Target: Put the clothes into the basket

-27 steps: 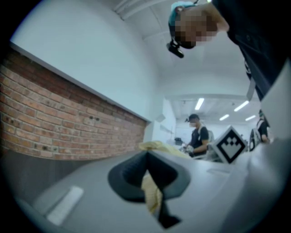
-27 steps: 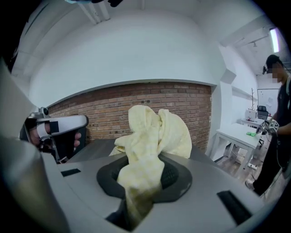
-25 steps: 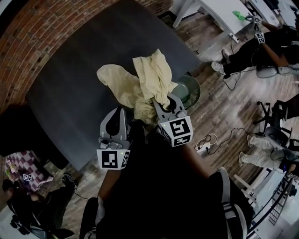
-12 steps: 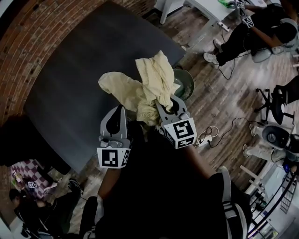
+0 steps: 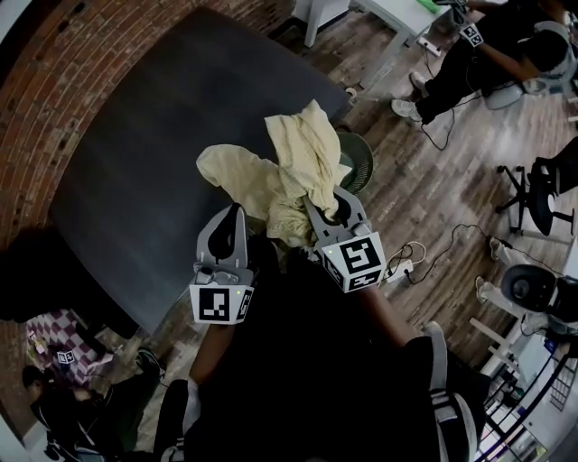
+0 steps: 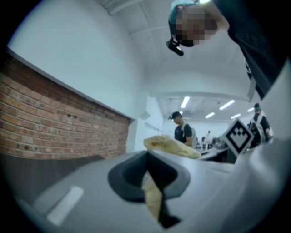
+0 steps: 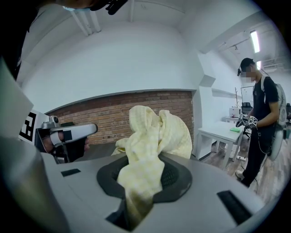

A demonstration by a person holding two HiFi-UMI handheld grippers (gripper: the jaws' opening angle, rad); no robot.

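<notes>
A pale yellow cloth (image 5: 298, 153) hangs bunched above the dark table's (image 5: 153, 153) right edge, draping over part of a green basket (image 5: 366, 167) that stands on the floor beside the table. My right gripper (image 5: 330, 203) is shut on the cloth's lower part; in the right gripper view the fabric (image 7: 154, 136) fills the jaws and rises in front of them. My left gripper (image 5: 237, 215) sits to the left of the bundle. A thin strip of the same cloth (image 6: 152, 200) is pinched between its jaws in the left gripper view.
A brick wall (image 5: 54, 81) runs behind the table. On the wooden floor at the right are a white table (image 5: 397, 18), seated people (image 5: 470, 63), office chairs (image 5: 542, 189) and a cable with a power strip (image 5: 397, 266). A person (image 7: 261, 123) stands near the white table.
Both grippers and the cloth have shifted slightly right, toward the basket. The cloth now covers more of the basket's rim. Both grips are unchanged.
</notes>
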